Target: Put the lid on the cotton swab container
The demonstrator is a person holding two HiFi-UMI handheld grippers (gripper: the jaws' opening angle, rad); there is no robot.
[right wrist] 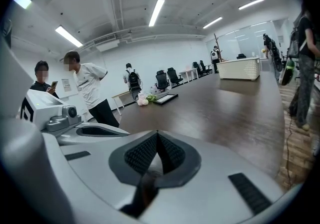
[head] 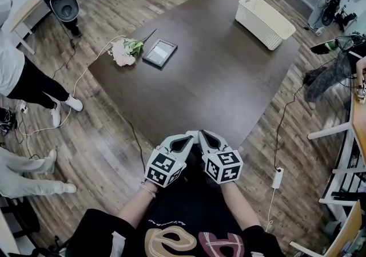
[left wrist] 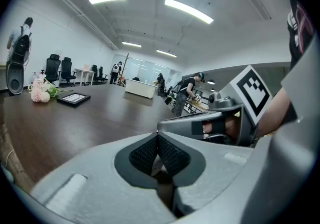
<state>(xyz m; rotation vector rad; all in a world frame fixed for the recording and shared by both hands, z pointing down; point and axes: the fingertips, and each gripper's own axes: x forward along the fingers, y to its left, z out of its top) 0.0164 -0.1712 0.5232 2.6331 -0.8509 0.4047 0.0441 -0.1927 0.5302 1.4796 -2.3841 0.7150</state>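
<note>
the left gripper (left wrist: 158, 138) and the right gripper (right wrist: 156, 134) are pressed together, holding nothing, side by side at the near edge of the desk (head: 217, 78) — where the cotton swab container is, i cannot tell.

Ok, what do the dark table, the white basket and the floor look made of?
Dark brown table: wood or laminate, matte, faint grain. White rectangular basket: probably moulded plastic, perforated-looking walls. Grey-brown plank floor: wood or wood-look vinyl, visible seams.
</note>
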